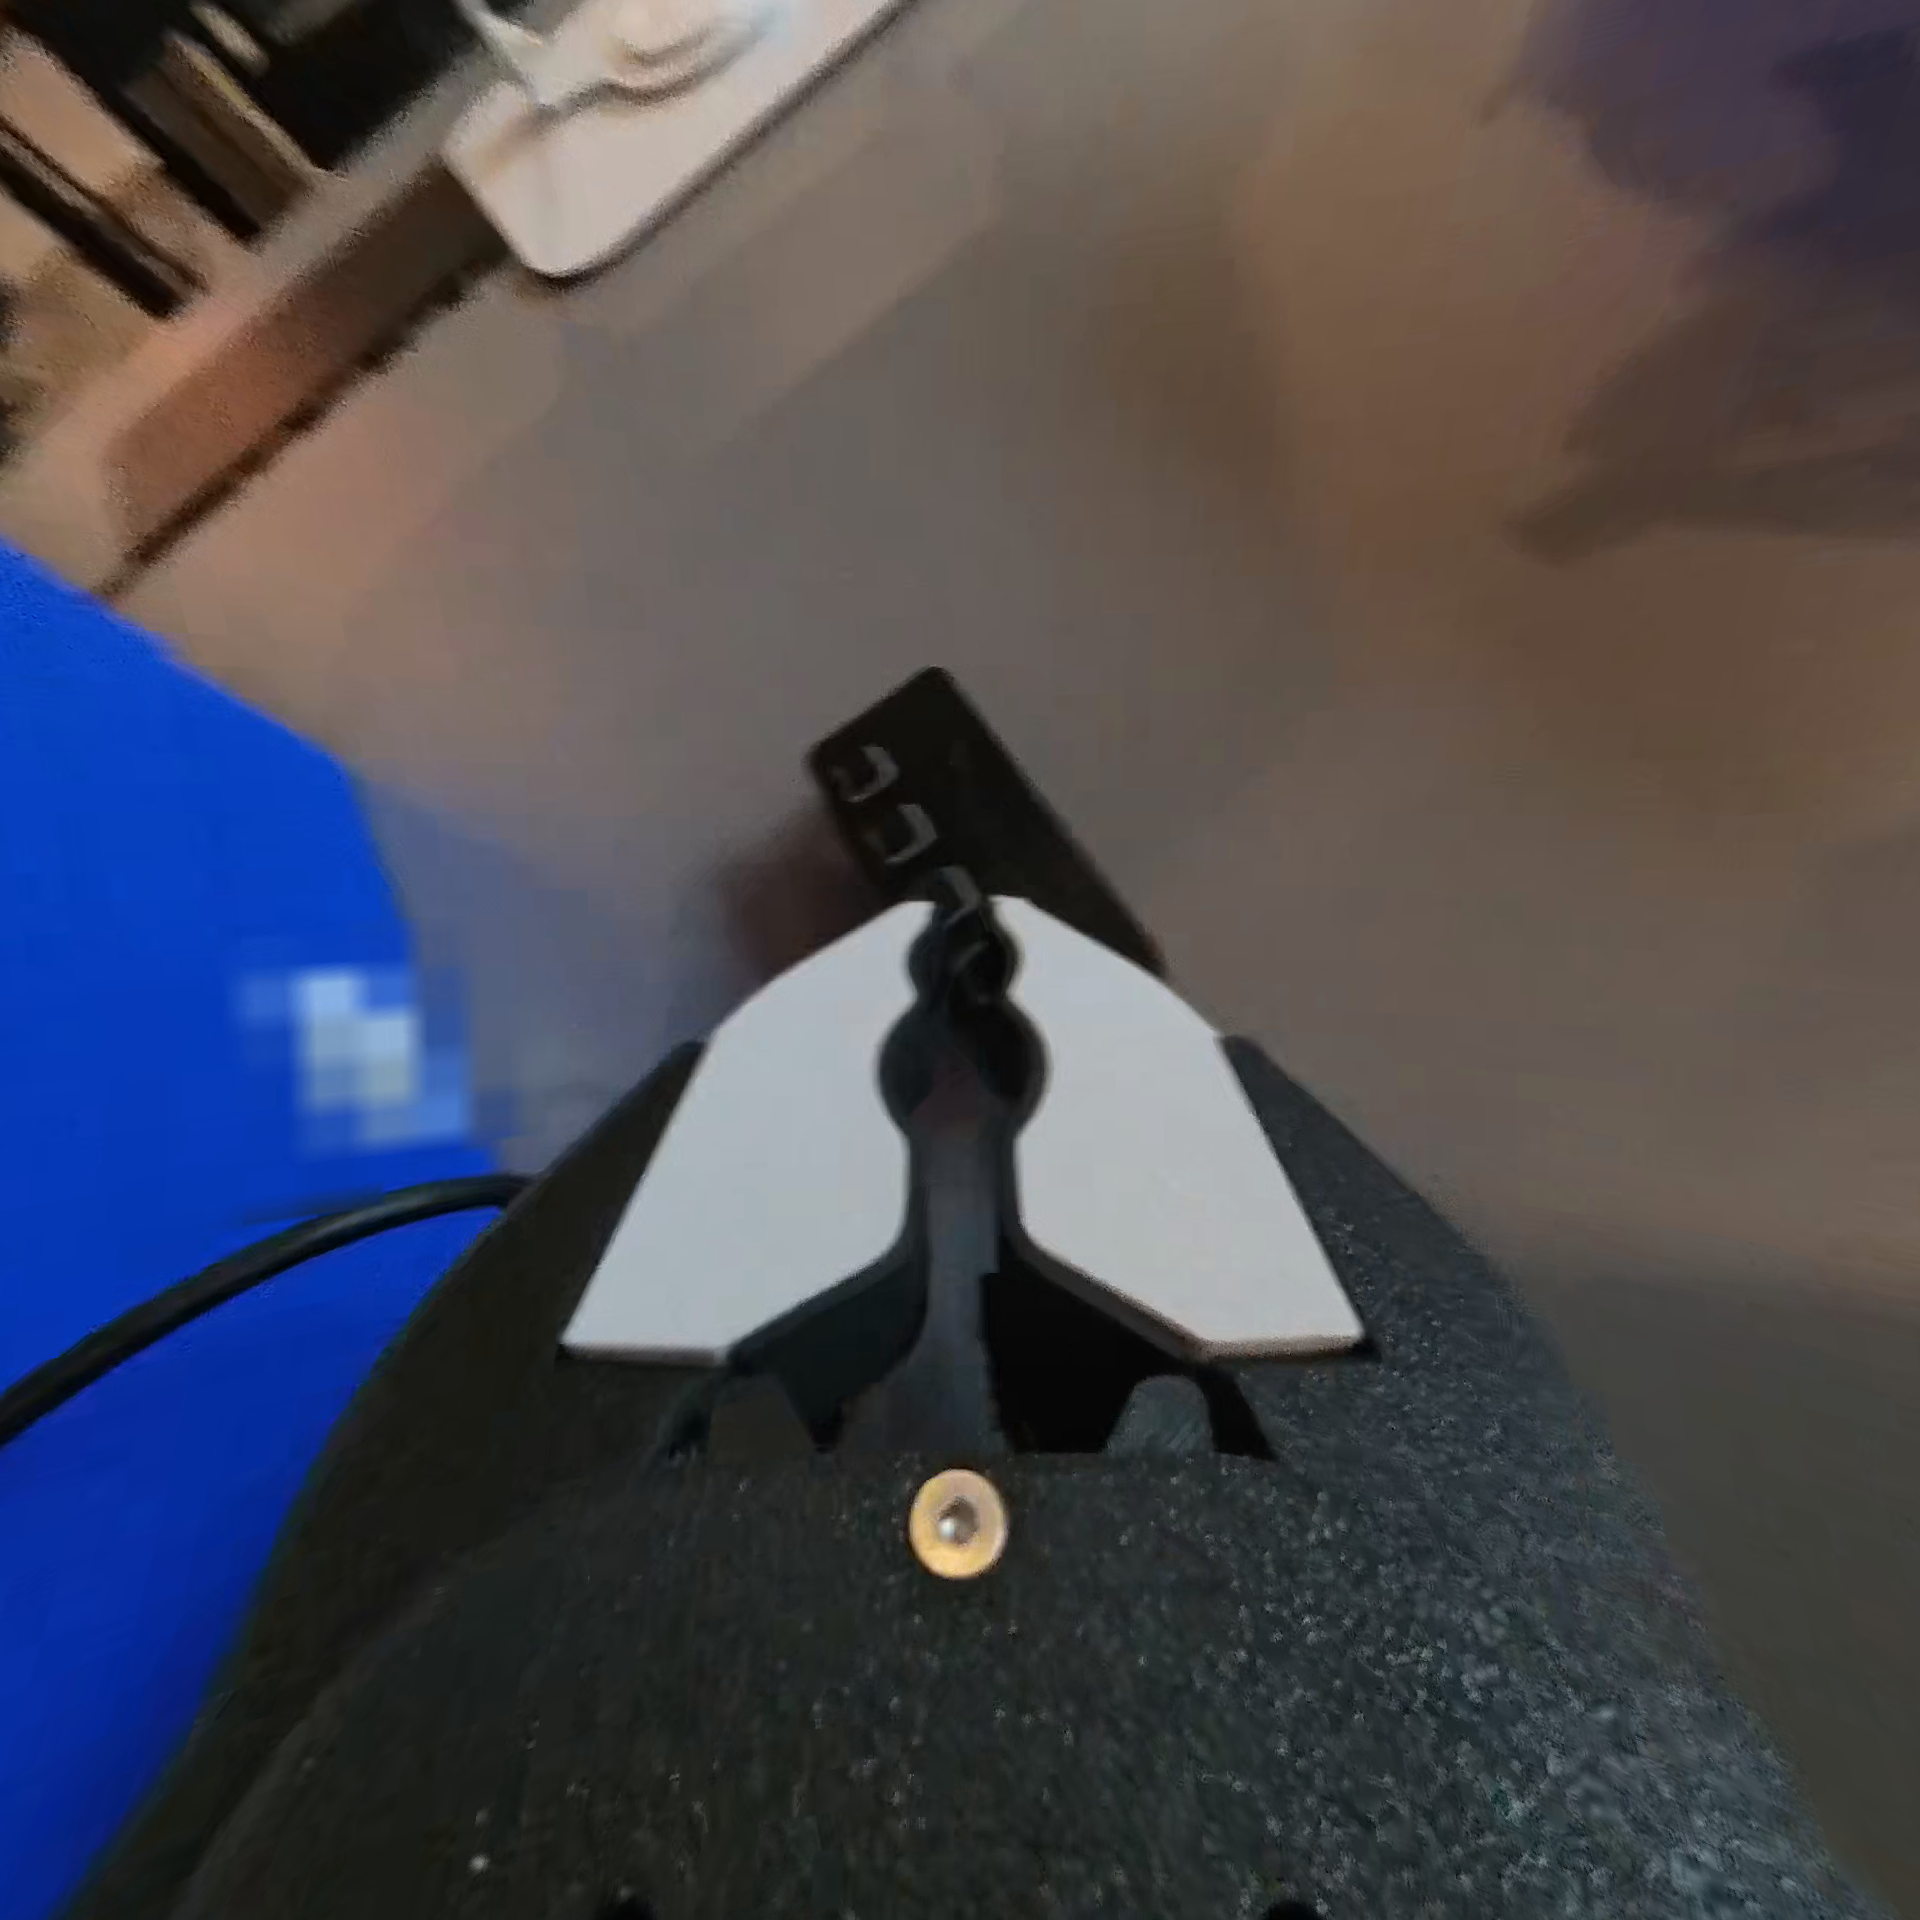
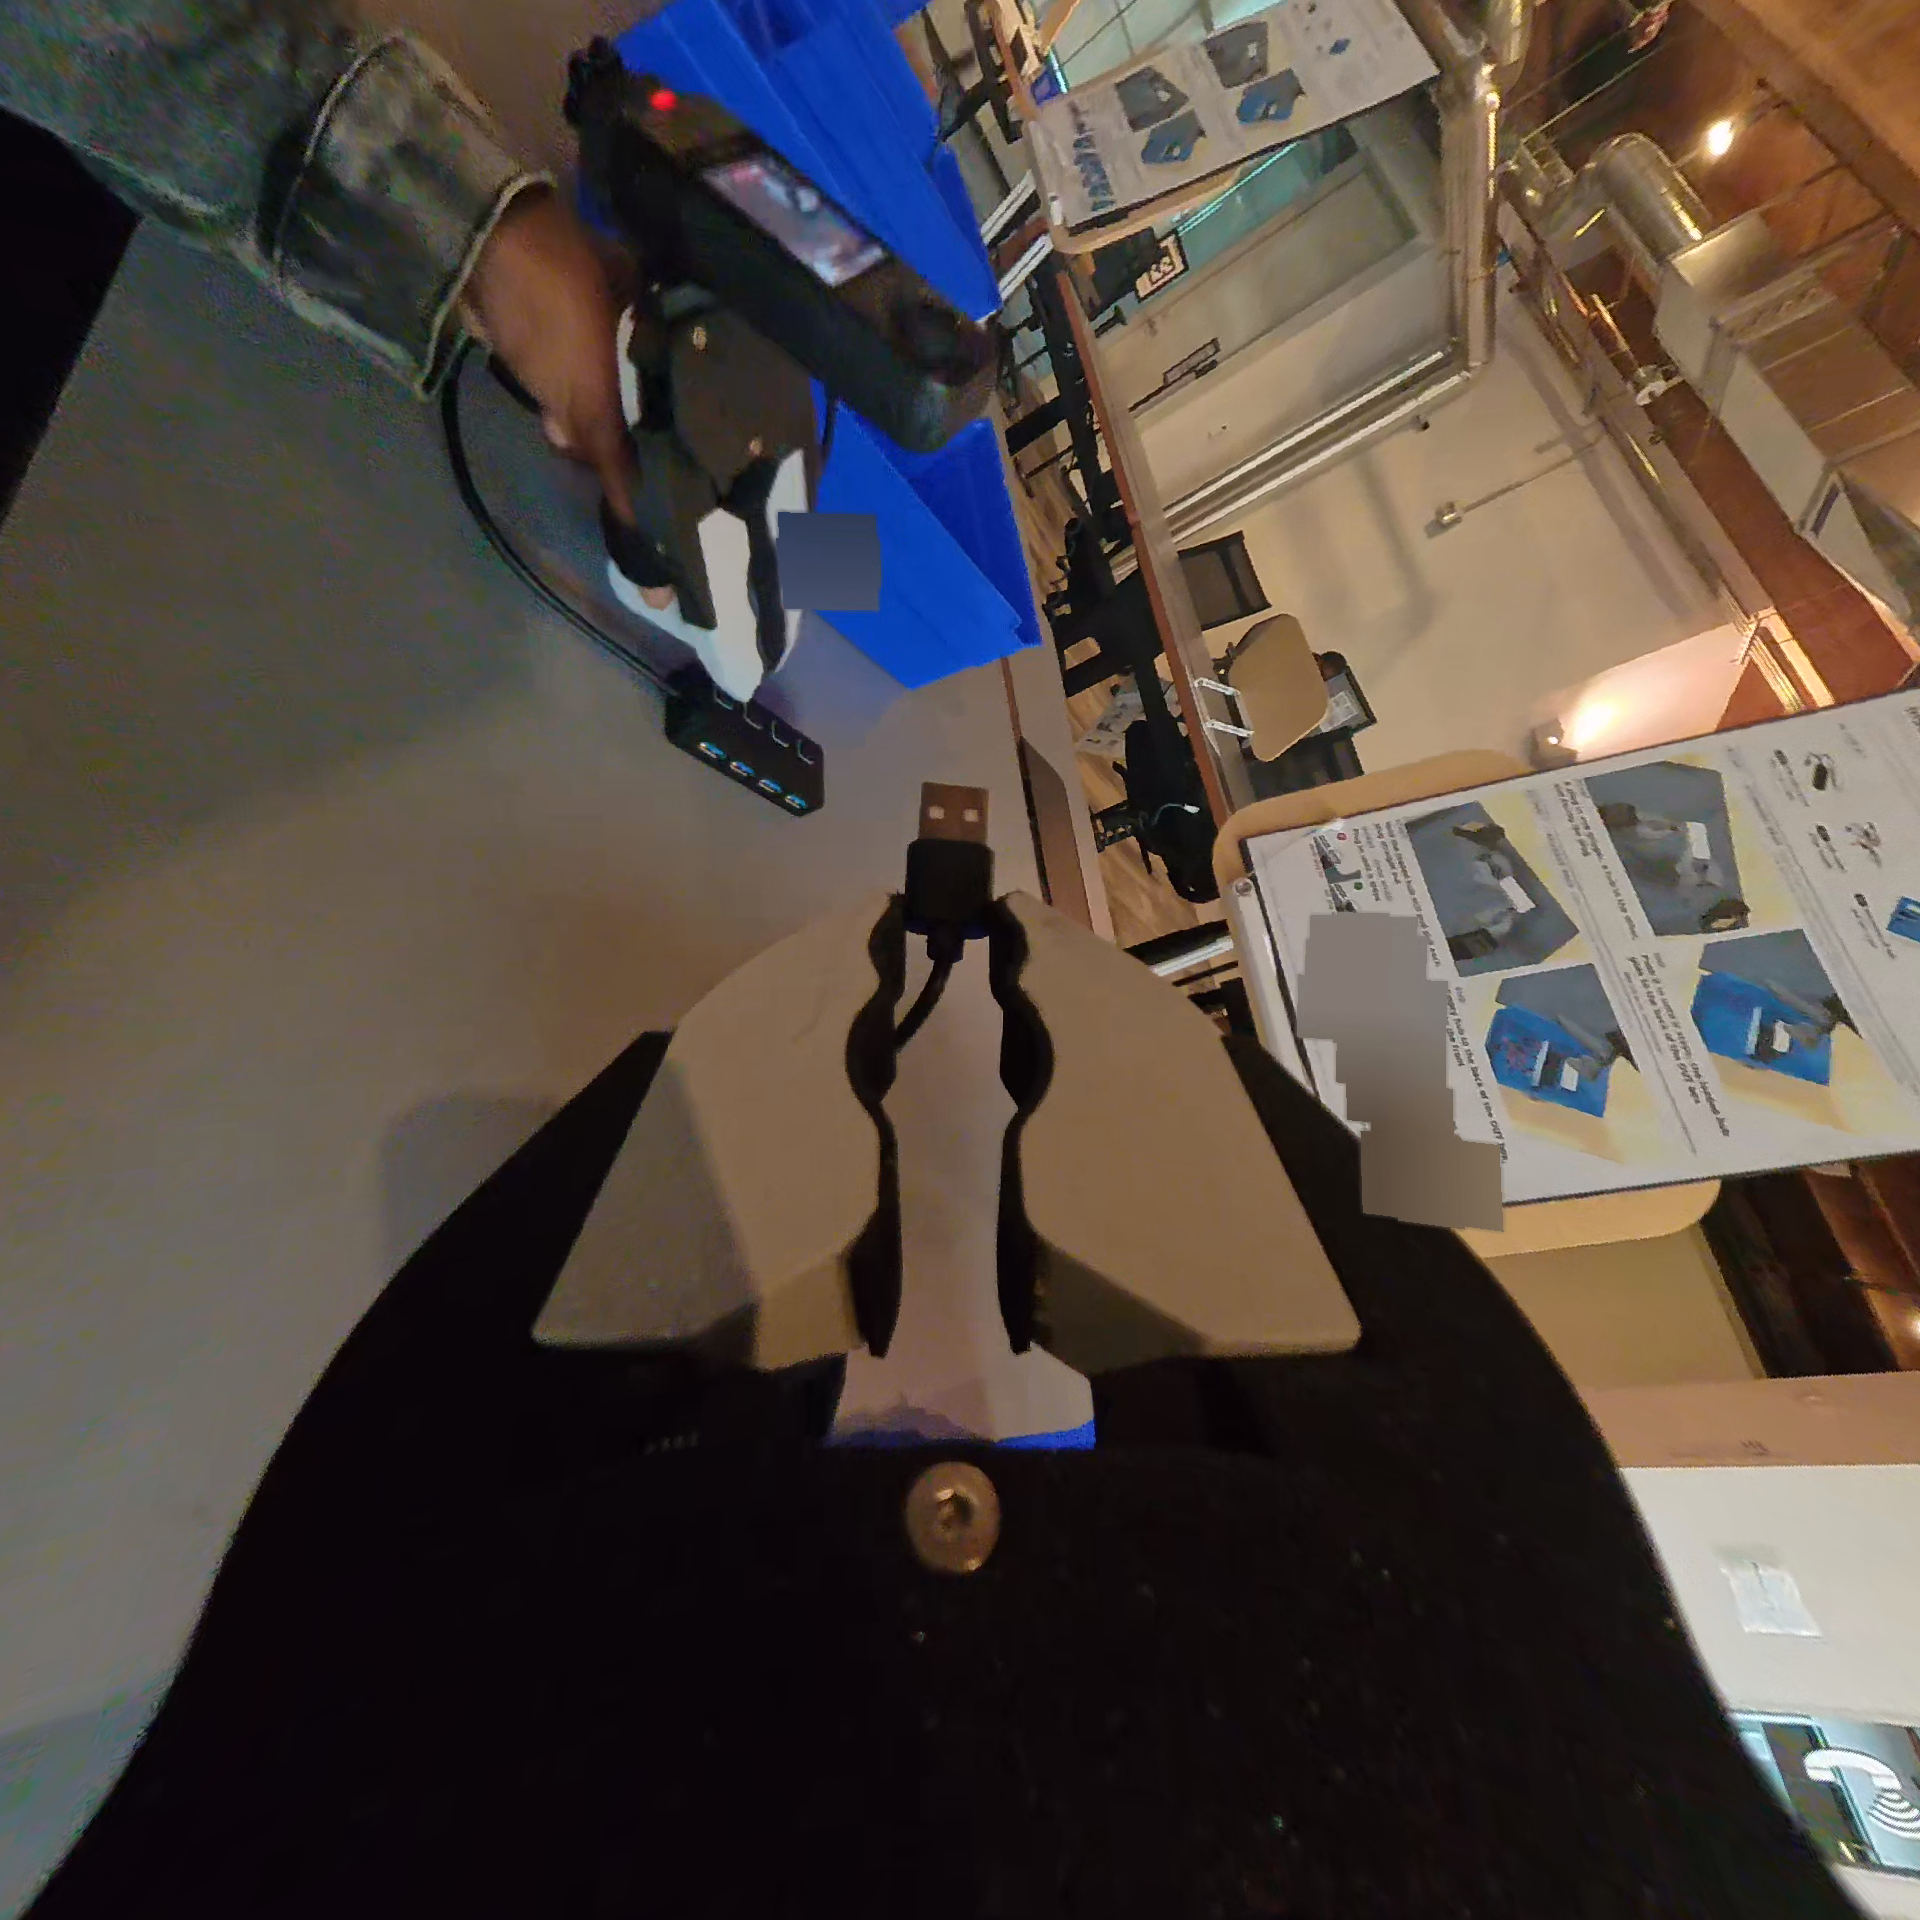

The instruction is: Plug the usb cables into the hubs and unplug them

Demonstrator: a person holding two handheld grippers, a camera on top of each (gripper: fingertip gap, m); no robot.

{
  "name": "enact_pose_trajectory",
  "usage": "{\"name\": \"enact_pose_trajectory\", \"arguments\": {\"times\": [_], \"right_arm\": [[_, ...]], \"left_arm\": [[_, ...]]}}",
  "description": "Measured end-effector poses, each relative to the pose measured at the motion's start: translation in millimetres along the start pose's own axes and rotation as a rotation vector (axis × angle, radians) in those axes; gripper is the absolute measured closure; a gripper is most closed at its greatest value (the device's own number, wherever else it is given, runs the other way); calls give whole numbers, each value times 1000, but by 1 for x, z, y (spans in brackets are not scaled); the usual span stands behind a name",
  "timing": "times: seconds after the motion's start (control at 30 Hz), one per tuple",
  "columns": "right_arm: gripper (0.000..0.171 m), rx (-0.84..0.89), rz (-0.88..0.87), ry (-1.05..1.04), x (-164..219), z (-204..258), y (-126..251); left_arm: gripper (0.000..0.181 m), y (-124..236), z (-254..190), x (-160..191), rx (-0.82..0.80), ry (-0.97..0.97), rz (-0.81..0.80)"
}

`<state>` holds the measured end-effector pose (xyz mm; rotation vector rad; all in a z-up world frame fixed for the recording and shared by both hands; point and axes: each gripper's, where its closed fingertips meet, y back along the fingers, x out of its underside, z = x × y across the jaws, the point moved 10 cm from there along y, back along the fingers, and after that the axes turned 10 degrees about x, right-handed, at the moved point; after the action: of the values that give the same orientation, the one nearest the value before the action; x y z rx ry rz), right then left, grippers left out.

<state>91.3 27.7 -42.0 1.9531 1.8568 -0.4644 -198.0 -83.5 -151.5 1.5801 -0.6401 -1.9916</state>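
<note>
My left gripper [image 1: 961, 909] is shut on the near end of a black USB hub [image 1: 935, 800]; the hub's top with its small switches sticks out ahead of the fingertips. This view is blurred. In the right wrist view the left gripper [image 2: 743, 665] pinches the cable end of the hub [image 2: 743, 753], which lies on the grey table [image 2: 312, 831] with its blue-lit ports facing me. My right gripper [image 2: 948, 914] is shut on the black body of a USB plug [image 2: 951, 852]. The plug's metal end points forward, a short way in front of the hub and apart from it.
The hub's black cable [image 2: 540, 582] runs back under the person's sleeve and hand. A blue bin [image 2: 914, 499] stands just behind the hub and shows at the left of the left wrist view [image 1: 156, 935]. An instruction board [image 2: 1662, 935] stands to the right. One gripper's finger ends stand about 25 centimeters off the other's.
</note>
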Motion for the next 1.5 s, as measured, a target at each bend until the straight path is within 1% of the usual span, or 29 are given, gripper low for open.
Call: {"name": "enact_pose_trajectory", "arguments": {"times": [0.03,0.07,0.13,0.17,0.2,0.23,0.27,0.3,0.33,0.4,0.47,0.53,0.57,0.67,0.77,0.83,0.93,1.1,1.17,1.2,1.27,1.33,1.37,1.43,1.5], "right_arm": [[157,-6,-1,0,0,1,-2],[157,-12,-1,-1,0,2,-3],[157,-20,6,1,1,4,-6],[157,-22,12,4,1,4,-6],[157,-22,17,6,2,5,-7],[157,-22,17,7,2,5,-7],[157,-21,14,6,2,5,-7],[157,-18,8,6,1,4,-6],[157,-16,4,5,0,4,-5],[157,-11,-4,8,-1,3,-4],[157,-8,-7,10,-3,3,-3],[157,-15,-17,5,-5,4,-3],[157,-21,-27,-4,-6,6,-4],[157,-49,-51,-71,-8,12,-13],[157,-107,-32,-198,-6,24,-33],[157,-116,17,-251,-2,34,-48],[157,-89,64,-354,2,43,-64],[157,-25,84,-542,-1,40,-70],[157,-34,107,-552,0,38,-69],[157,-32,135,-540,2,38,-69],[157,-35,177,-516,6,37,-68],[157,-58,200,-545,11,37,-68],[157,-80,212,-575,14,38,-69],[157,-109,189,-670,21,41,-73],[157,-151,103,-854,28,41,-76]], "left_arm": [[153,6,3,-1,-35,-18,-5],[139,11,4,-3,-38,-10,-19],[121,14,3,-6,36,72,-77],[109,10,1,-5,87,120,-64],[98,3,-1,-2,106,144,-4],[94,-6,-3,2,86,139,70],[97,-14,-4,5,65,147,74],[112,-18,-4,4,92,203,37],[121,-21,-3,4,143,239,55],[129,-23,3,4,148,235,71],[130,-23,5,2,163,219,88],[131,-23,6,5,187,189,57],[132,-20,5,6,225,185,20],[133,-2,2,-1,433,281,-200],[134,29,-2,-17,526,288,-377],[134,41,-5,-22,550,272,-449],[134,46,-11,-25,577,258,-521],[134,54,-25,-32,625,220,-603],[134,53,-31,-34,586,182,-593],[134,51,-33,-34,539,156,-567],[134,43,-39,-30,473,101,-464],[134,33,-44,-24,410,56,-349],[134,30,-47,-22,403,42,-322],[134,29,-51,-21,451,39,-336],[134,34,-50,-24,468,46,-380]]}}
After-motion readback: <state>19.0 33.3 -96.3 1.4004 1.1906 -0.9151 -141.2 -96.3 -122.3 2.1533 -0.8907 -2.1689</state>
